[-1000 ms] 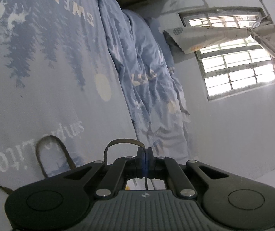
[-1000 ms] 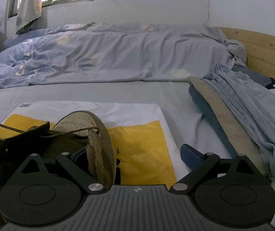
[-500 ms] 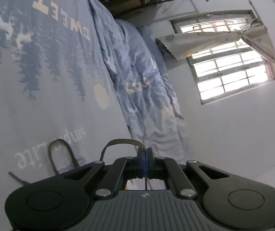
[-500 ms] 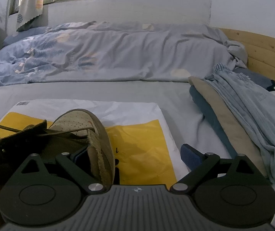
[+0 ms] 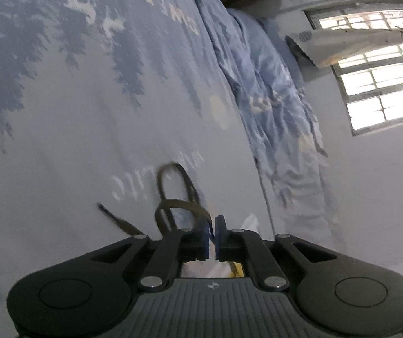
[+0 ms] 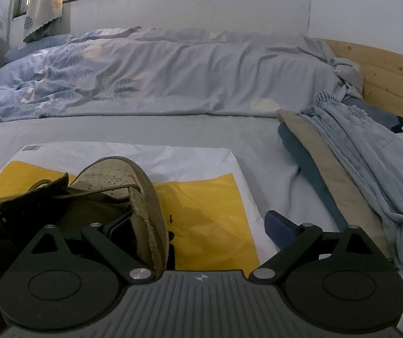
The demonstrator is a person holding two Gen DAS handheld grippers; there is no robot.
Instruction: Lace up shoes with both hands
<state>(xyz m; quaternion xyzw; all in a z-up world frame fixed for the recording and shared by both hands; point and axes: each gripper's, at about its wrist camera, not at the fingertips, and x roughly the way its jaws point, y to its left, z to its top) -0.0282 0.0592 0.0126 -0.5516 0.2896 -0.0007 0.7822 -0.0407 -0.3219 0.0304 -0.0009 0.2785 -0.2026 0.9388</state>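
My left claw (image 5: 212, 235) has just started opening; a narrow gap shows between its pads, and the brown lace (image 5: 173, 197) loops just left of them, likely released. My right claw (image 6: 198, 225) stands wide, one finger inside the olive shoe (image 6: 117, 186) on the bed (image 6: 229, 129). Blur hides whether the lace touches the pads; eyelets are unreadable.

Likely a bedroom: bed (image 6: 370, 67), rumpled duvet (image 6: 173, 70).
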